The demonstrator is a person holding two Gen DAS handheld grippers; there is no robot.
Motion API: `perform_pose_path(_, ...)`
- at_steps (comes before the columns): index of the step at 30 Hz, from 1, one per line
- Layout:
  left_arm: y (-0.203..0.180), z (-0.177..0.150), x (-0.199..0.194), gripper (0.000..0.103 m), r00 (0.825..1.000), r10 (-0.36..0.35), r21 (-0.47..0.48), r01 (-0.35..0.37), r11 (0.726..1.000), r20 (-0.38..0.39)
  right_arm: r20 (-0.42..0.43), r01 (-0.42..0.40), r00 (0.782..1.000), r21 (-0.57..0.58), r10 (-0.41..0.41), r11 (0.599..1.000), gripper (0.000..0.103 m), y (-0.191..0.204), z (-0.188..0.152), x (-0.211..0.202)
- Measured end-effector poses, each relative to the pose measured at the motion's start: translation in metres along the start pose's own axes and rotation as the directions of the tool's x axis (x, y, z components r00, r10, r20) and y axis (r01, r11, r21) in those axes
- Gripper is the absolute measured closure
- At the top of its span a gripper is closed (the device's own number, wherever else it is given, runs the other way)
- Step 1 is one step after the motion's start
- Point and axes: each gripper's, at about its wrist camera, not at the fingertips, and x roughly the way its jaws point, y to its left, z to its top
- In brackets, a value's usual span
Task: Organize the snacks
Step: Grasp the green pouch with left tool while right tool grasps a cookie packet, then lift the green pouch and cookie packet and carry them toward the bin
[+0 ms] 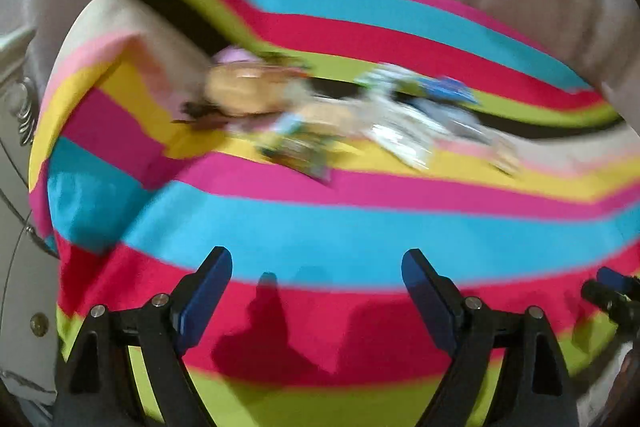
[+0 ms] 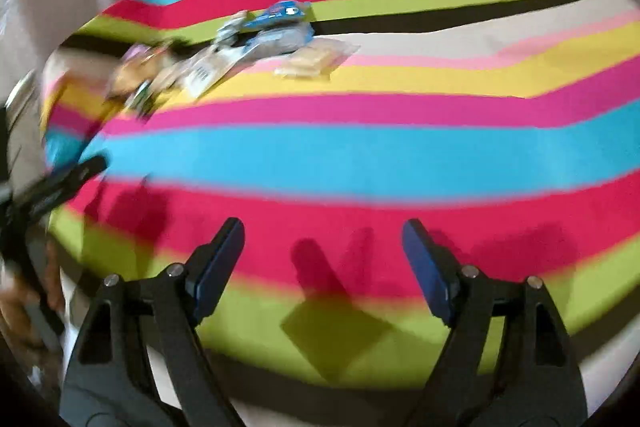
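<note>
Both hand-held grippers hang released over a striped cloth, snack packets lying far ahead.

The left hand-held gripper (image 1: 316, 265) and right hand-held gripper (image 2: 323, 239) each have their jaws spread wide with nothing between them, above the striped cloth (image 2: 360, 155). The snack packets (image 1: 320, 115) lie in a blurred cluster well apart from both, toward 12 o'clock in the left view and 11 o'clock in the right view, where a blue packet (image 2: 280, 13) sits at the cluster's far edge.
</note>
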Motion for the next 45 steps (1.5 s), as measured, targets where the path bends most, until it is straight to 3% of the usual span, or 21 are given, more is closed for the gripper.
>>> perform_pose_path(2,0.017,0.012,0.014,0.015,1.0,0.007,-0.029,-0.008,1.0,-0.008,-0.008,0.0,1.0,0.048,0.0,0.999,0.02,-0.005,0.026,0.028)
perform_pose_path(6,0.025,0.017,0.027,0.015,1.0,-0.004,-0.021,0.004,1.0,-0.009,0.008,0.029,1.0,0.09,-0.03,0.996,0.006,-0.004,0.08,0.074)
perform_pose_path(13,0.017,0.031,0.042,0.015,1.0,0.026,0.023,-0.025,0.999,-0.004,0.002,0.143,0.99,0.019,-0.143,0.99,0.004,0.02,0.133,0.123)
perform_pose_path(14,0.017,0.035,0.044,0.015,1.0,0.025,0.023,-0.024,0.999,-0.005,-0.005,0.185,0.983,-0.005,-0.185,0.983,0.012,0.024,0.135,0.127)
perform_pose_path(15,0.016,0.039,0.049,0.015,1.0,0.02,0.022,-0.02,1.0,-0.005,0.014,0.22,0.975,-0.034,-0.22,0.975,0.036,0.028,0.134,0.125)
perform_pose_path(16,0.015,0.044,0.052,0.015,1.0,0.017,0.022,-0.016,1.0,-0.008,0.043,0.191,0.981,-0.048,-0.189,0.98,0.056,0.03,0.13,0.119)
perform_pose_path(17,0.014,0.048,0.055,0.015,1.0,0.019,0.024,-0.019,1.0,-0.011,0.046,0.207,0.978,-0.066,-0.204,0.976,0.065,0.031,0.123,0.113)
perform_pose_path(22,0.005,0.069,0.073,0.015,0.998,0.056,0.054,-0.056,0.997,-0.01,0.073,0.118,0.991,-0.022,-0.116,0.993,0.064,0.012,0.076,0.072)
perform_pose_path(25,-0.003,0.08,0.1,0.014,0.995,0.057,0.075,-0.051,0.996,-0.086,0.065,0.078,0.995,-0.025,-0.076,0.997,0.064,0.004,0.049,0.049)
perform_pose_path(26,-0.006,0.079,0.107,0.017,0.995,0.026,0.079,-0.018,0.997,-0.1,0.063,0.063,0.996,-0.018,-0.062,0.998,0.064,-0.001,0.041,0.042)
perform_pose_path(27,-0.006,0.079,0.106,0.03,0.997,0.015,0.077,-0.008,0.997,-0.08,0.061,0.051,0.997,-0.01,-0.051,0.999,0.064,-0.002,0.034,0.036)
perform_pose_path(28,-0.006,0.079,0.098,0.065,0.998,0.024,0.072,-0.019,0.997,-0.062,0.06,0.047,0.997,-0.011,-0.047,0.999,0.064,-0.003,0.026,0.03)
perform_pose_path(29,-0.004,0.079,0.093,0.066,0.997,0.016,0.046,-0.012,0.999,-0.075,0.056,0.047,0.997,-0.01,-0.046,0.999,0.064,-0.003,0.018,0.024)
perform_pose_path(31,0.006,0.071,0.067,0.066,0.996,-0.078,-0.047,0.077,0.996,-0.04,0.059,0.025,0.998,0.004,-0.026,1.0,0.064,-0.006,0.006,0.013)
perform_pose_path(33,0.006,0.058,0.029,0.066,0.997,-0.075,-0.05,0.077,0.996,0.028,0.078,0.021,0.997,-0.008,-0.021,1.0,0.064,-0.003,-0.007,-0.002)
perform_pose_path(34,0.006,0.048,0.005,0.066,0.994,-0.085,-0.052,0.089,0.995,0.065,0.085,0.023,0.996,-0.017,-0.022,1.0,0.064,0.007,0.0,0.012)
perform_pose_path(38,-0.001,0.019,-0.063,0.065,0.986,-0.077,-0.037,0.083,0.996,0.146,0.138,0.001,0.99,-0.03,0.004,1.0,0.064,0.016,-0.02,-0.027)
perform_pose_path(42,-0.019,0.008,-0.12,0.065,0.971,-0.08,0.02,0.078,0.997,0.223,0.245,-0.007,0.969,-0.059,0.021,0.998,0.064,0.03,-0.032,-0.088)
perform_pose_path(45,-0.044,0.007,-0.165,0.065,0.94,-0.079,0.09,0.052,0.995,0.331,0.368,0.008,0.929,-0.092,0.027,0.996,0.064,0.043,-0.04,-0.15)
